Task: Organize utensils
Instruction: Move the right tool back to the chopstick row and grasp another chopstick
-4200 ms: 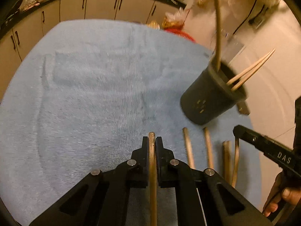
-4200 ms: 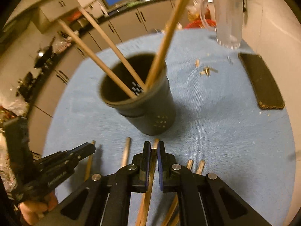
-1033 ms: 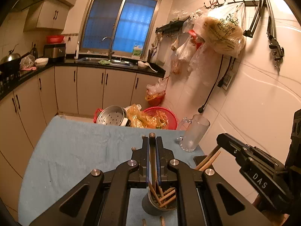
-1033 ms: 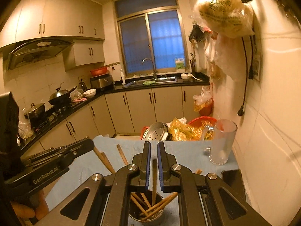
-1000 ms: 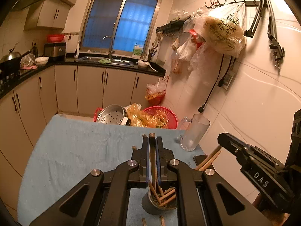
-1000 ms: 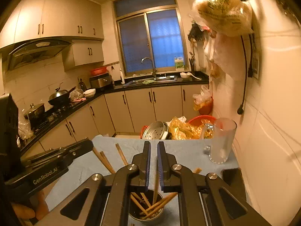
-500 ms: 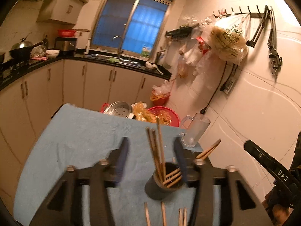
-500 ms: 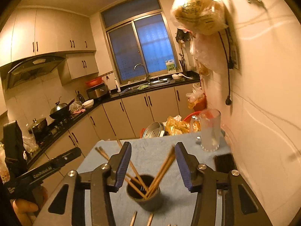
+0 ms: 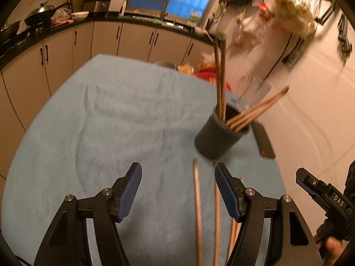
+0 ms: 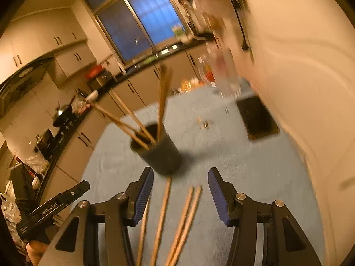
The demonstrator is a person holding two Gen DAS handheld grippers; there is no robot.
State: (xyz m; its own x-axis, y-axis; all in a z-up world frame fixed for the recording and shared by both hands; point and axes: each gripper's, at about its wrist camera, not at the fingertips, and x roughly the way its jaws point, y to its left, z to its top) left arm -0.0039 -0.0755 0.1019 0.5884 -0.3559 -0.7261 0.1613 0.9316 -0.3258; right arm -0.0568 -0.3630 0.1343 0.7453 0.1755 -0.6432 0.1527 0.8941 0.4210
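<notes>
A dark round utensil cup (image 9: 218,138) stands on the blue cloth (image 9: 111,122) and holds several wooden chopsticks (image 9: 219,84). It also shows in the right wrist view (image 10: 160,153). Several loose chopsticks (image 9: 197,208) lie on the cloth in front of the cup, also in the right wrist view (image 10: 184,219). My left gripper (image 9: 178,190) is open and empty above the loose chopsticks. My right gripper (image 10: 180,190) is open and empty above them too. Each gripper shows at the edge of the other's view.
A glass mug (image 10: 221,75) and a dark flat block (image 10: 256,117) stand on the cloth behind the cup, near the wall. Small scraps (image 10: 204,123) lie between them. Kitchen cabinets (image 9: 55,51) run along the left beyond the table edge.
Both grippers have let go of their chopsticks into the cup, opened, and tilted down toward the loose chopsticks on the cloth. The cup now holds more chopsticks.
</notes>
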